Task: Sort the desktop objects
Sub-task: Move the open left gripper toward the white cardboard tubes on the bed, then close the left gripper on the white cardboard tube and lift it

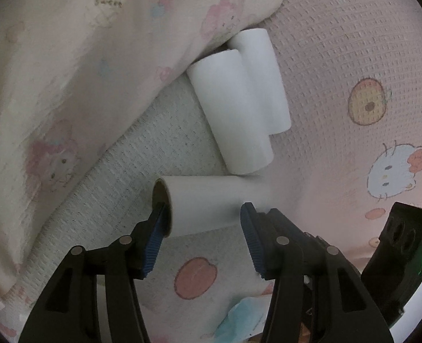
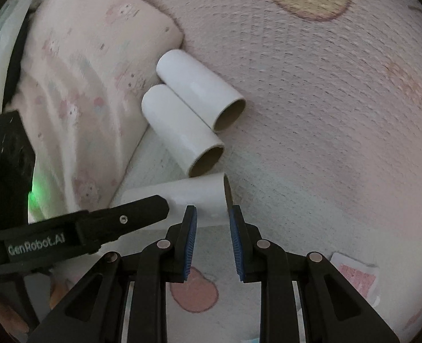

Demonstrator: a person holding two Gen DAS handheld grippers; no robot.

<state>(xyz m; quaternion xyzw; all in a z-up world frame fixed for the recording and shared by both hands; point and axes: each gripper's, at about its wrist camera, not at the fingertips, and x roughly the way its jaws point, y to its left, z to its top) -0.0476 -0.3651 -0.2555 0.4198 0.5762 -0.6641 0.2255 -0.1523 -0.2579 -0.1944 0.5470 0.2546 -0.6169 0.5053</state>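
Three white rolls lie on a pink waffle bedspread printed with cartoon figures; the near roll lies crosswise just ahead of both claws, its brown cardboard core showing at the open end. The middle roll lies just beyond the near roll, one end almost touching it; the far roll lies side by side against the middle one, further still from the near roll; both are angled across it rather than parallel. A patterned pillow rests beyond the near roll, up against the closed ends of the other two.

The left gripper stands with its jaws spread wide over the near roll; one blue pad sits at the roll's open end and the other in front of its body, with no squeeze to be seen. The right gripper hangs at the near roll's other open end, jaws drawn in to a narrow gap; nothing is clamped between its pads.
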